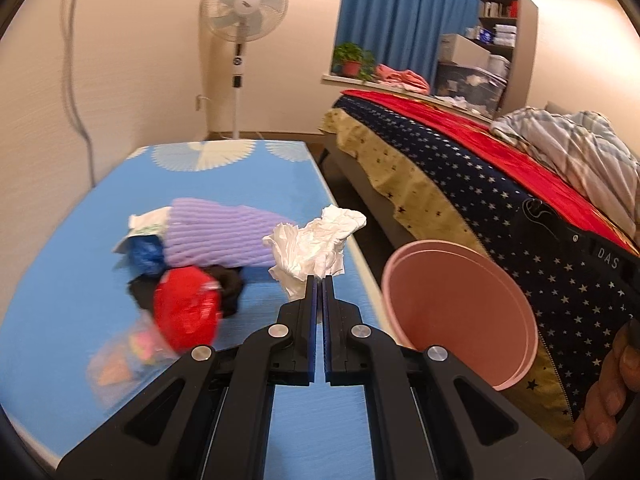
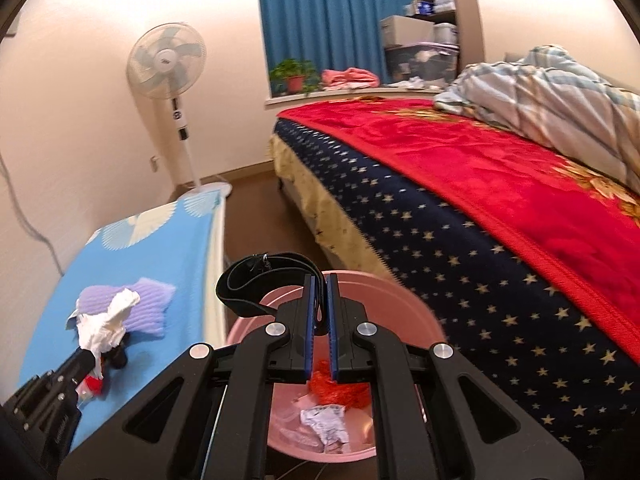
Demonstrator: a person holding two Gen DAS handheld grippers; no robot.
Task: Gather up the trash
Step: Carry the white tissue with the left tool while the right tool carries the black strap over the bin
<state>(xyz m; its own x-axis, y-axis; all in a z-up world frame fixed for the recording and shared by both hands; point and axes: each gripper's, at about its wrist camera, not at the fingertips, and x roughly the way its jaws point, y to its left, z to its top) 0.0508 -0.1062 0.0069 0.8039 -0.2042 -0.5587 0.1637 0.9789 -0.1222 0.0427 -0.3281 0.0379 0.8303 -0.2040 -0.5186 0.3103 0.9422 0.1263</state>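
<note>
Both wrist cams face forward-down; share fan (image 1: 243, 7), bed (image 2: 460, 184).

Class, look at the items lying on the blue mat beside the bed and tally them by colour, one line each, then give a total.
White crumpled tissue wad, pinched by the left gripper: 1
Purple ribbed knit cloth: 1
Red crinkled plastic wrapper: 1
Blue scrunched plastic bag: 1
Black fabric piece: 1
White printed paper wrapper: 1
Clear packet with pink contents: 1
Total: 7

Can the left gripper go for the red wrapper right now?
Probably not yet: the left gripper is shut on crumpled white tissue. The red wrapper lies uncovered on the blue mat, so access looks open once the tissue is dropped.
</note>
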